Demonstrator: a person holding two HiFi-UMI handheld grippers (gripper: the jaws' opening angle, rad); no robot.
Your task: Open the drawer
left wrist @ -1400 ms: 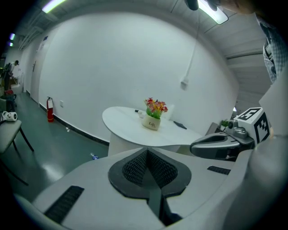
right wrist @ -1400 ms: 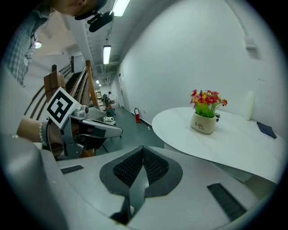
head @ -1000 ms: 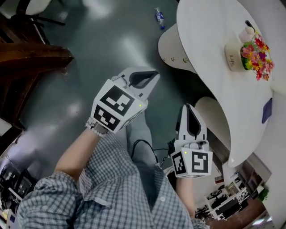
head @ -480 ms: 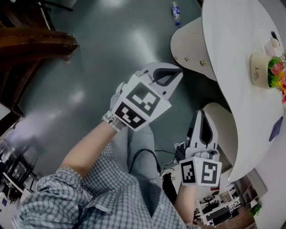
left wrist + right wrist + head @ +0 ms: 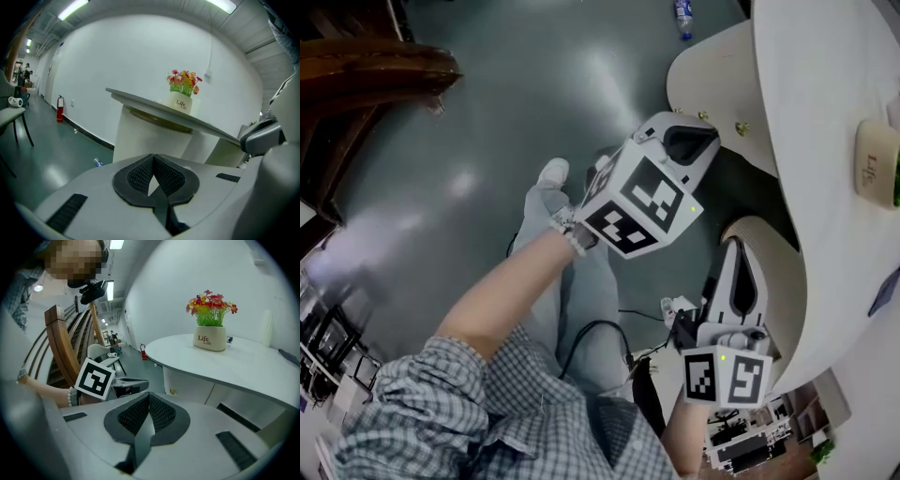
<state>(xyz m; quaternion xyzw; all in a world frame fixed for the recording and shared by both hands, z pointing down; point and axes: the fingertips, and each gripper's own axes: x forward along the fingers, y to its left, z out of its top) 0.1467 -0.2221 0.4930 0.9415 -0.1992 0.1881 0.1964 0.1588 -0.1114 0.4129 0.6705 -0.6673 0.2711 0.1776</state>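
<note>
Head camera steeply down, tool cameras low, all apparently sharing pot (image 5: pixel 210 338)

Checked shirt (image 5: pixel 516 417), bead bracelet (image 5: pixel 570 231), pale trousers (image 5: pixel 586 300), white shoe (image 5: pixel 553 172)

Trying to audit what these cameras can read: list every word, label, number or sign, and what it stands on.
"Life": on the front of the flower pot on the white table; a smaller line beneath it is too small to read.
Label on the bottle lying on the floor: too small to read.
Square markers: black-and-white patterns only, no letters or numbers.
</note>
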